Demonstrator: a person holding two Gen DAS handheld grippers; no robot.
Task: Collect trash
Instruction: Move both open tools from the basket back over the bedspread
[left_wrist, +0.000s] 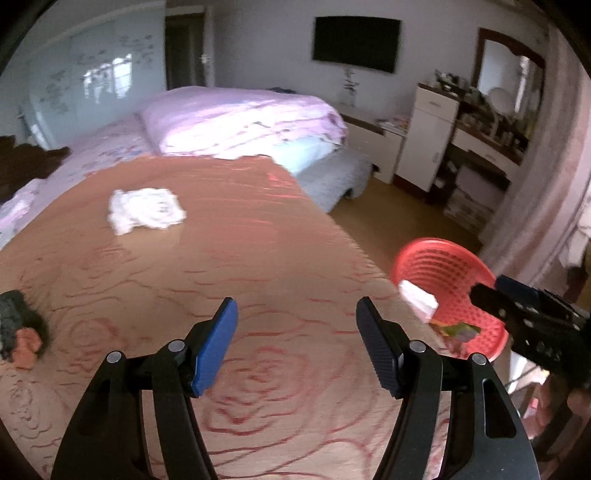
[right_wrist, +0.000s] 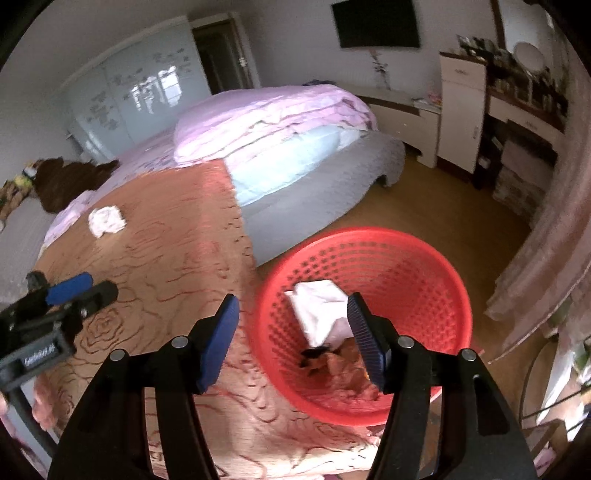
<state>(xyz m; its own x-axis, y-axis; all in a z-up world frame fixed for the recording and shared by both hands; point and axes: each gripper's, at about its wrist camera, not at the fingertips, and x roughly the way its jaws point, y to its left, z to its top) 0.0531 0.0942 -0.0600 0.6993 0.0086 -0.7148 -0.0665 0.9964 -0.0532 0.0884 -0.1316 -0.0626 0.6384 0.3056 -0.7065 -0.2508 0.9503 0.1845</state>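
Trash left to collect is the crumpled white tissue (left_wrist: 146, 210) lying on the bed's tan coverlet (left_wrist: 229, 258), well apart from both tongs, toward the folded pink quilt (left_wrist: 243, 122). It looks light, soft and easily squashed, so I judge a pinch across its raised, bunched middle would hold better than a grab at a thin edge, which could tear or slip free. A second piece, a dark wrapper with an orange scrap (left_wrist: 22, 332), lies at the coverlet's left edge; its material is too blurred to name. The coverlet is a quilted fabric stitched with red rose swirls, soft enough to dimple under a pressing tip. The left tongs (left_wrist: 297, 343) stand open and empty over it, blue pads facing. The right tongs (right_wrist: 293, 339) also stand open with nothing between them, above the red perforated plastic basket (right_wrist: 436, 266), which already holds a white folded paper (right_wrist: 317, 310) and some brownish scraps (right_wrist: 343, 365).
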